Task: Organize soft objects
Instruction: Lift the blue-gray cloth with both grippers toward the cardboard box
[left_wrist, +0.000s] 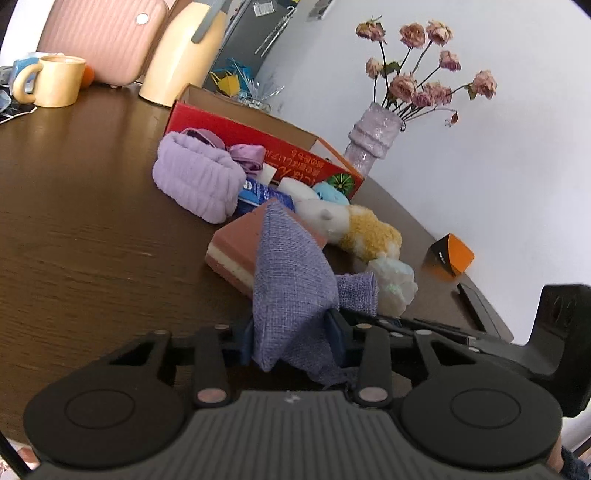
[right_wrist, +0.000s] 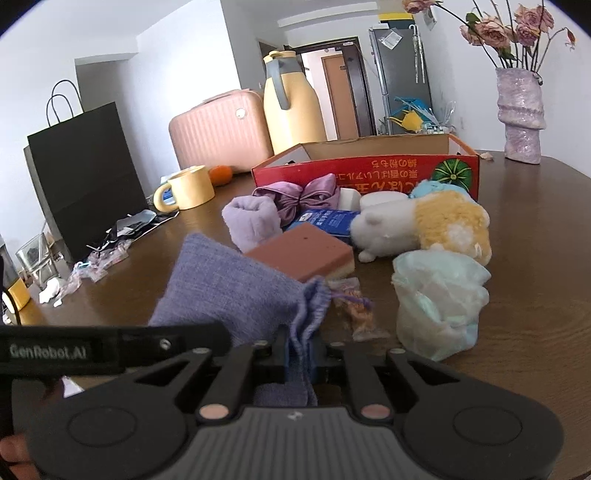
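Pouch (left_wrist: 291, 295) pinched betw. both tongs (drawstring end right).

Left wrist camera: I look forward along the left gripper (left_wrist: 291, 332), tilted down at the brown table (left_wrist: 92, 229), horizon rolled, white wall behind. Right wrist camera: I look along the right gripper (right_wrist: 299, 354), more level, toward the room's doorway. Both sit close to the purple pouch (left_wrist: 291, 280) (it fills each foreground). Shared: the soft pile and red box (right_wrist: 365, 173).

White walls (right_wrist: 177, 48); dark wood table (left_wrist: 81, 206); open doorway (right_wrist: 334, 96); daylight.
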